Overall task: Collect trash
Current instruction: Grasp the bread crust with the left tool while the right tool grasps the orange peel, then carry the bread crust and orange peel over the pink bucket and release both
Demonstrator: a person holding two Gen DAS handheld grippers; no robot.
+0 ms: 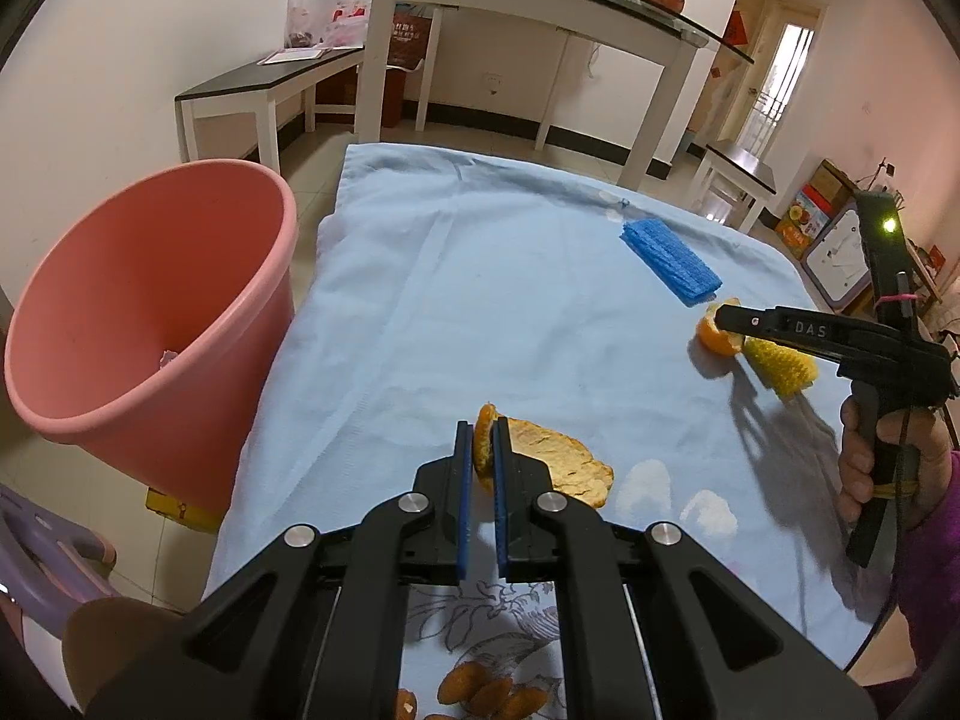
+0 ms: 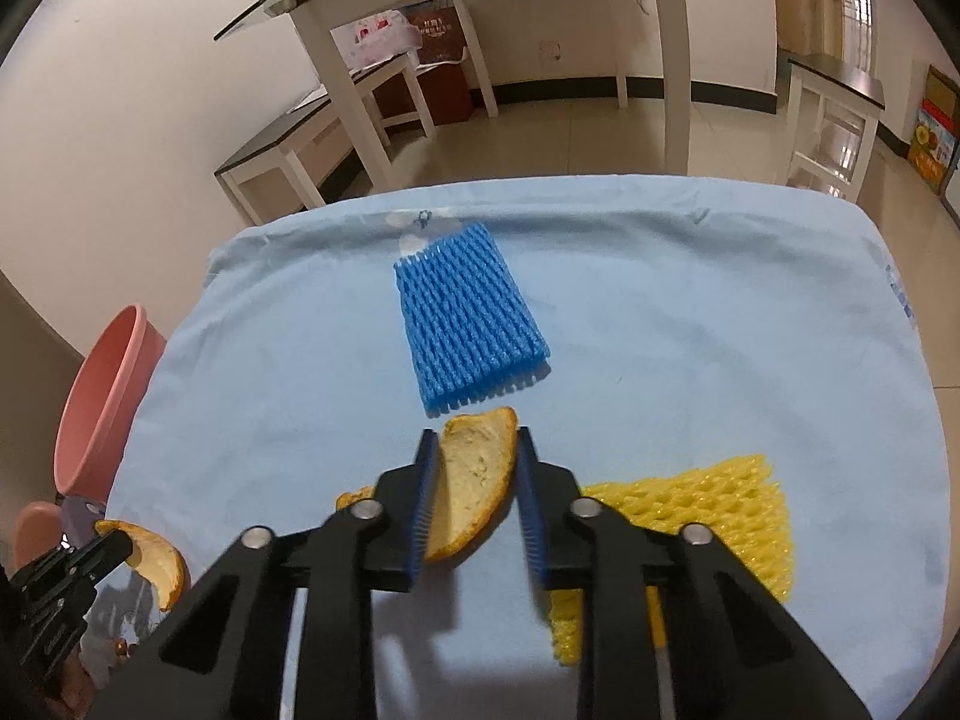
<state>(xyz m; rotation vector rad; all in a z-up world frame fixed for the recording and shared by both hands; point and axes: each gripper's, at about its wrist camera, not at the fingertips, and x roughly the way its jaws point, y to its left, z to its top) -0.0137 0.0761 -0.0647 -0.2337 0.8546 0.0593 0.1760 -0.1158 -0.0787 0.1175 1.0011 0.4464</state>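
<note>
In the left wrist view, the left tongs [image 1: 483,450] are pinching one orange peel [image 1: 561,462] near the surface's [image 1: 480,276] near edge, while one pink bin [image 1: 150,324] is standing off its left edge and one blue foam net [image 1: 669,258], one yellow foam net [image 1: 780,363] and a second peel [image 1: 717,333] are lying toward the right edge, that peel at the tips of the right tongs [image 1: 729,318]. In the right wrist view, the right tongs [image 2: 474,468] are gripping that second peel [image 2: 474,492] between their pads, the blue net [image 2: 471,324] is lying just beyond toward the far edge, the yellow net [image 2: 708,516] is lying beside them on the right, and the left tongs [image 2: 111,546] are holding the first peel [image 2: 156,564] at lower left, making two peels and two nets in all.
</note>
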